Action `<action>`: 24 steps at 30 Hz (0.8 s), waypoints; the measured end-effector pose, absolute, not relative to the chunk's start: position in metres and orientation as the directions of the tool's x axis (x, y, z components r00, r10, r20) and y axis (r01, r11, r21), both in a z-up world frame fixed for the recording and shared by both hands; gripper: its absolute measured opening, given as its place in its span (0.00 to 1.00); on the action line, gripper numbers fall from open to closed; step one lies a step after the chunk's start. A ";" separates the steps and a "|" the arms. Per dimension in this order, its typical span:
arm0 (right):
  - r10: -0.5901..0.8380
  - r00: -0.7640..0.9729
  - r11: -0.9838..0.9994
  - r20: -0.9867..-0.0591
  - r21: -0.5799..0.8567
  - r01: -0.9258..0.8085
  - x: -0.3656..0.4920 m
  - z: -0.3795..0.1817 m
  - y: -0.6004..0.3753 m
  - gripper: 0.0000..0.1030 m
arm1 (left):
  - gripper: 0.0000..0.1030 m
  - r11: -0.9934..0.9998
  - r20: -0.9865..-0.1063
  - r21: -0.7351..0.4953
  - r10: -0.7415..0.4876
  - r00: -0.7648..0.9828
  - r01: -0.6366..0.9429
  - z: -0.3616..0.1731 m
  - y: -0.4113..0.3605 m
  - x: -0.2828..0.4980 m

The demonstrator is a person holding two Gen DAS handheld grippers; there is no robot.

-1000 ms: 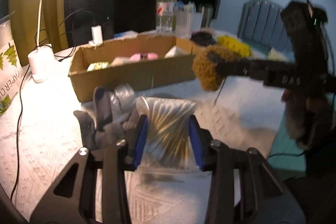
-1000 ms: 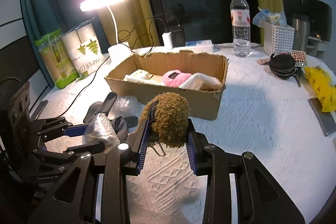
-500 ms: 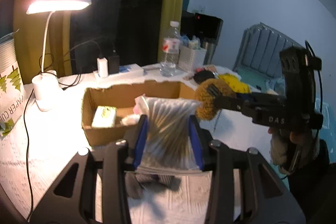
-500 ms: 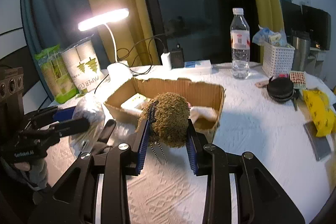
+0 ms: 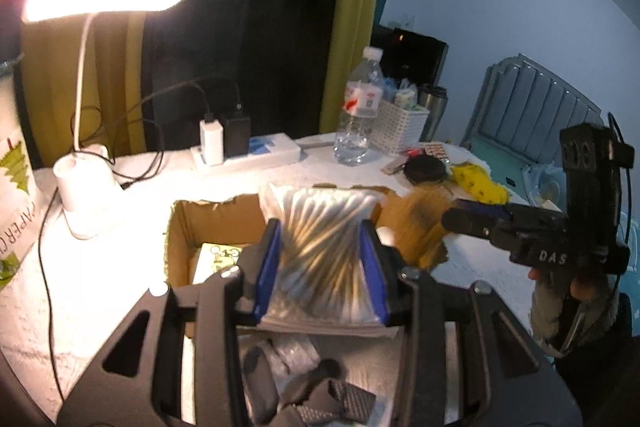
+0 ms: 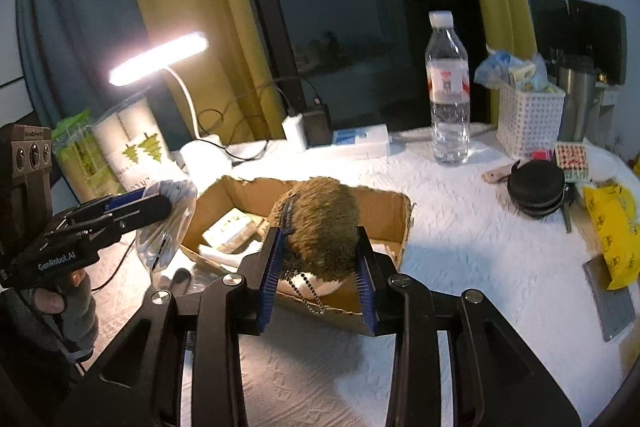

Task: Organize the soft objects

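Observation:
My left gripper [image 5: 322, 255] is shut on a clear bag of cotton swabs [image 5: 320, 227], held just above the near wall of the open cardboard box [image 5: 188, 227]. From the right wrist view the same left gripper [image 6: 160, 205] and its bag [image 6: 168, 227] hang at the box's left end. My right gripper [image 6: 320, 255] is shut on a brown furry plush ball [image 6: 320, 219] with a bead chain [image 6: 306, 291] dangling, over the box's [image 6: 394, 223] near wall. A yellow-green packet [image 6: 230, 229] lies inside the box.
Grey fabric pieces [image 5: 304, 399] lie on the table below my left gripper. A lit desk lamp [image 6: 160, 59], paper-cup packs [image 6: 132, 155], a power strip [image 6: 360, 139], a water bottle [image 6: 446, 99], a white basket [image 6: 528, 119], a black round case [image 6: 536, 191] and a yellow packet [image 6: 612, 231] ring the box.
Both grippers have risen off the table and moved toward the box, each keeping its object. The bag and the plush ball now hang at the box instead of in front of it.

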State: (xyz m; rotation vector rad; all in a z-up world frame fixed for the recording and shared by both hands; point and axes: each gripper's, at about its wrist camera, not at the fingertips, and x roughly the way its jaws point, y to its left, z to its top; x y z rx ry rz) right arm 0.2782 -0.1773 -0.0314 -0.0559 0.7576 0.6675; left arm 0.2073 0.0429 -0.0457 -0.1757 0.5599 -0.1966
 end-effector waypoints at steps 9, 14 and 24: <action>0.508 0.538 0.811 -0.672 0.165 -0.561 0.282 -0.042 -0.178 0.46 | 0.73 0.960 -0.495 -0.252 -0.234 0.836 0.120 -0.046 0.046 0.216; 0.522 0.529 0.797 -0.669 0.162 -0.582 0.269 -0.039 -0.169 0.46 | 0.73 0.967 -0.490 -0.230 -0.214 0.845 0.111 -0.044 0.051 0.198; 0.543 0.502 0.759 -0.673 0.137 -0.637 0.230 -0.035 -0.131 0.46 | 0.74 0.965 -0.486 -0.250 -0.196 0.851 0.079 -0.053 0.074 0.152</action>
